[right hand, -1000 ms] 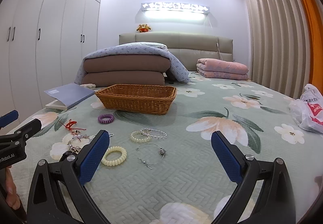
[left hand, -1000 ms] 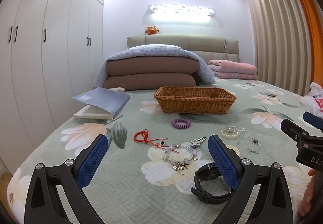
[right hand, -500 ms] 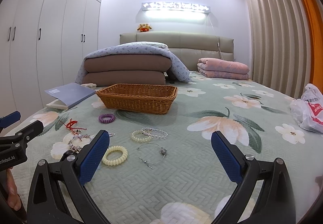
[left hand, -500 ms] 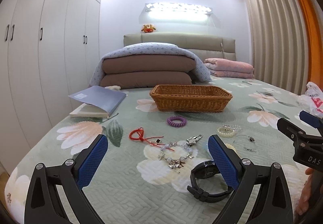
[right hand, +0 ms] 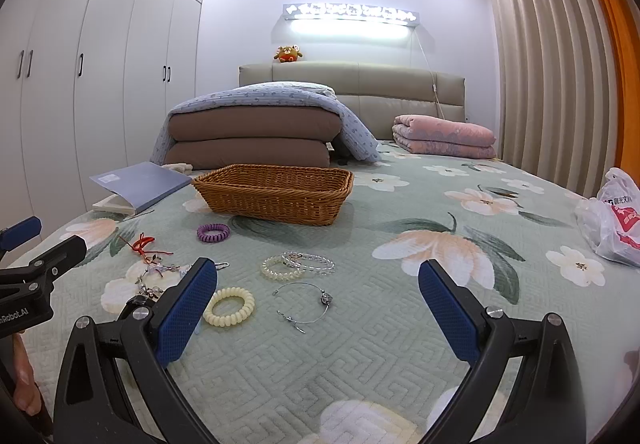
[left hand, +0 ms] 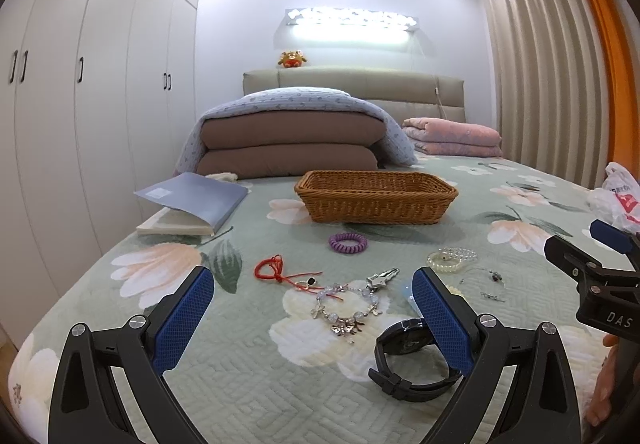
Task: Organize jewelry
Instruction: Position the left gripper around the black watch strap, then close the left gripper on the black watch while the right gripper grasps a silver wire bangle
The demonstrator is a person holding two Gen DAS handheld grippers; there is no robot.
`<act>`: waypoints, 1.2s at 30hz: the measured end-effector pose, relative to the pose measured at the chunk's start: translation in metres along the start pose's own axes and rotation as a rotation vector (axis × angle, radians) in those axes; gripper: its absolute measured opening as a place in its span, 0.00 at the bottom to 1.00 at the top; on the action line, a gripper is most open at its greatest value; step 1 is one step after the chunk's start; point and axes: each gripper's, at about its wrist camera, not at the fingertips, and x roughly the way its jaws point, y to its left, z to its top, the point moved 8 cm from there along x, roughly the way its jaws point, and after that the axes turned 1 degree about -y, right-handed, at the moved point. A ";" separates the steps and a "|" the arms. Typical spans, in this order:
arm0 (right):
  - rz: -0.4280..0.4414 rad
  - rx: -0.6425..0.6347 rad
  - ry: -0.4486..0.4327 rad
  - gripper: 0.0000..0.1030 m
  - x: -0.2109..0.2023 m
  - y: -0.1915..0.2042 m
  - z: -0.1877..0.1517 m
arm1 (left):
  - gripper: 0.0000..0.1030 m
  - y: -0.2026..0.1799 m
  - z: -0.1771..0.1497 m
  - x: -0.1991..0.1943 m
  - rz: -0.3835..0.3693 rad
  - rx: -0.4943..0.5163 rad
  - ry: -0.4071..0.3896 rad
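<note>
Since 1.0 s ago both cameras have eased slightly lower and nearer the bed; items sit a touch lower-left in the left view, nothing on the bed has been shifted.

Left wrist view. Left claw point(left hand: 312, 298) spread wide, holding nothing, hovering above the bedspread point(left hand: 248, 380). Between its fingers: charm bracelet point(left hand: 347, 307) with a small clasp piece just beyond it, and red cord point(left hand: 280, 273) to the left, one strand lying across the bracelet. Black watch point(left hand: 412, 362) lies partly behind the right finger. Purple coil tie point(left hand: 347, 242) farther off, near the basket point(left hand: 376, 196). Basket interior not visible from this height. Book point(left hand: 192, 206) well to the left, clear of the route.

Judgement: nothing is gripped yet; step in hand is the first pick. The bracelet is best centred. Come straight down, close across a beaded section rather than a dangling charm, and lift slowly, since the cord may drag along. Watch strap could catch the right finger if the claw drifts right.

Right wrist view. Right claw point(right hand: 318, 304) also spread and empty. Ahead of it: cream coil tie point(right hand: 229, 306) beside the left finger, wire bangle point(right hand: 306, 304) near centre, pearl bracelet point(right hand: 281, 268) touching a clear bead bracelet point(right hand: 310, 261). Plastic bag point(right hand: 614, 222) well apart at right.

Judgement: the bangle is thin and flat on quilting, so likely to slip; the cream tie is easier. The two claws work close together, so move one at a time.
</note>
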 end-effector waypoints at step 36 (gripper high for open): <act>0.068 0.112 0.391 0.49 0.083 -0.040 -0.035 | 0.71 -0.021 -0.050 0.044 -0.349 -0.092 0.400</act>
